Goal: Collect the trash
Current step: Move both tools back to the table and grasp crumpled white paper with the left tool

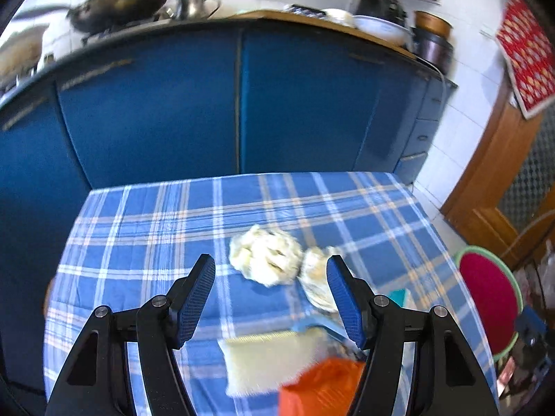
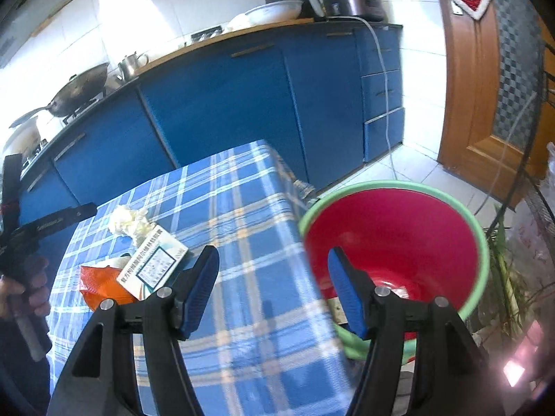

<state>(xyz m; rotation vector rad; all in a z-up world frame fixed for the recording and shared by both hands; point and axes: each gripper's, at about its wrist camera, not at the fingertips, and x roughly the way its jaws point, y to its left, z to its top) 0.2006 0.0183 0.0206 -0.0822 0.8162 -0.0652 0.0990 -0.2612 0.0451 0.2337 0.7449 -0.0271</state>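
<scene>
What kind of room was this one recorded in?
Most likely a home kitchen: a wok sits on a stove, blue cabinets run under a counter with a kettle, and a checked-cloth table stands in front.

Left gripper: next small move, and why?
Probably ease the left gripper forward and down onto the nearer crumpled paper wad. Its jaws stand open and empty, the wad lies loose on the checked tablecloth just ahead, and the red bin waits beside the table.

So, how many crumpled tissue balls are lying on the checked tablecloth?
2: a larger tissue ball mid-table and a smaller tissue ball touching its right side, partly behind the left gripper's finger. Others may be hidden.
</scene>
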